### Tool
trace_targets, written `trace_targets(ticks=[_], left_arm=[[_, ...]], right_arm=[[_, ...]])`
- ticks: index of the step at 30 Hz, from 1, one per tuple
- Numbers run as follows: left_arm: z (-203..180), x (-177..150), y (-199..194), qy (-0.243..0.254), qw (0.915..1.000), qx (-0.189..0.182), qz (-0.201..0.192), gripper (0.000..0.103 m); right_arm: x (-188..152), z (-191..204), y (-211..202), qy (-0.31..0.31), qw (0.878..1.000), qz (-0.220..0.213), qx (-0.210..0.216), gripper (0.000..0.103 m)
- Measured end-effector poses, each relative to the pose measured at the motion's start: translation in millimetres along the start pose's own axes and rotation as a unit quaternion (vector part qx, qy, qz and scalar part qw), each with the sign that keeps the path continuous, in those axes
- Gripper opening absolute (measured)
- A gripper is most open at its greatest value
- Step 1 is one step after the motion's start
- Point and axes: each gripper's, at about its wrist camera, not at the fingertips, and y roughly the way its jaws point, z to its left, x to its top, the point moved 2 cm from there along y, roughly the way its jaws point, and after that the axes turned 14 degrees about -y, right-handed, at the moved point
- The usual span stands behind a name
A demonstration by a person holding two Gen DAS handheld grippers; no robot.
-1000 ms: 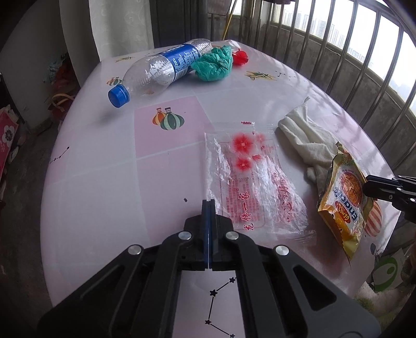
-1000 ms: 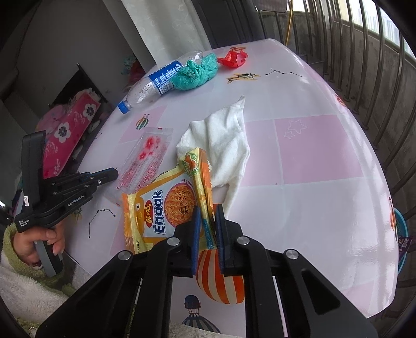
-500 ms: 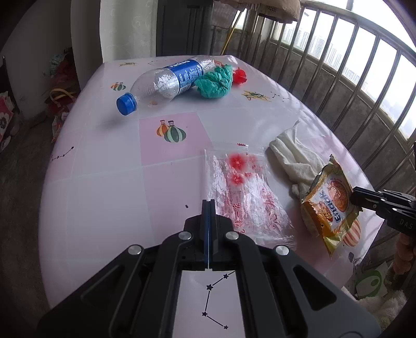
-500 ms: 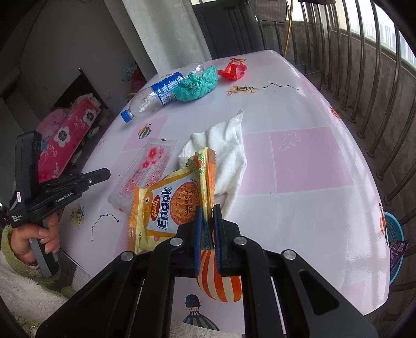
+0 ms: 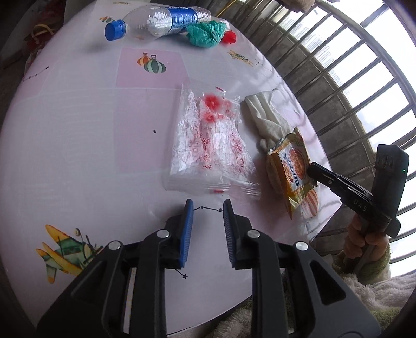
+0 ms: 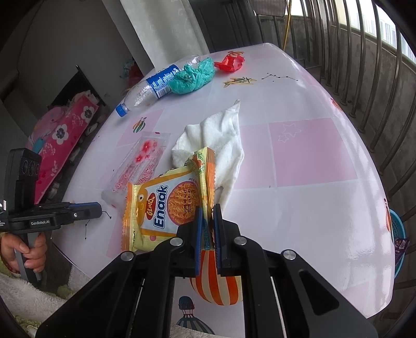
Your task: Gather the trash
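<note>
A yellow Enaak noodle wrapper (image 6: 166,205) is pinched at its right edge by my right gripper (image 6: 207,210), which is shut on it; the same wrapper (image 5: 291,166) shows at the right of the left wrist view. A clear plastic bag with red print (image 5: 208,145) lies flat just ahead of my left gripper (image 5: 206,204), whose jaws are opening with nothing between them. That bag (image 6: 137,166) sits left of the wrapper. Farther back lie an empty bottle with a blue cap (image 5: 161,19), a crumpled green bag (image 5: 206,32) and a red scrap (image 5: 229,37).
A white cloth (image 6: 221,137) lies behind the wrapper on the pink and white table (image 6: 312,145). Railing bars (image 5: 351,78) run along the far right side. A hand (image 5: 364,239) grips the right gripper's handle. A blue basket (image 6: 396,234) sits below the table's right edge.
My left gripper went from shut to partly open, rolled and moved closer to the clear bag's near edge. The right gripper kept still, holding the wrapper.
</note>
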Motion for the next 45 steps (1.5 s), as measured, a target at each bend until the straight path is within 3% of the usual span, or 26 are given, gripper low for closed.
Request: trace_targets(ticks=[9,14,19,23,26,29,35,38,43,45], left_arm=[[8,20,9,-0.075,0.9959,-0.049,-0.013,0.023],[12,30,8,-0.112,0.9923,-0.037,-0.038,0.026],[-3,42,12,-0.067,0.9953,0.016,-0.069,0.032],[-18,48,19,-0.007,0.9915,0.087,-0.096,0.033],[-24,49,22,0.036,0.9822,0.143,-0.116,0.034],[-27,46,25,0.091,0.9664,0.198,-0.137,0.035],[-7,47,10,0.115,0.9511,0.237,-0.162,0.039],[4,44,0,0.112,0.9545,0.227,-0.158,0.039],[9,34,-17,0.122,0.9652,0.170,-0.157,0.040],[1,29,-20,0.142,0.9703,0.129,-0.147,0.050]], right_arm=[[-1,-5,1,0.005,1.000,0.001,0.001,0.009],[-2,-6,1,0.007,1.000,0.000,0.000,0.009],[-2,-6,1,0.007,1.000,0.000,-0.002,0.009],[-2,-6,1,0.007,1.000,-0.001,-0.002,0.009],[-2,-7,2,0.008,1.000,0.000,-0.002,0.009],[-1,-9,1,0.009,1.000,0.000,-0.003,0.009],[0,-11,3,0.010,1.000,-0.001,-0.003,0.009],[0,-12,4,0.011,1.000,-0.001,-0.002,0.009],[0,-12,3,0.011,1.000,-0.002,-0.002,0.009],[0,-12,3,0.011,1.000,-0.002,-0.002,0.009]])
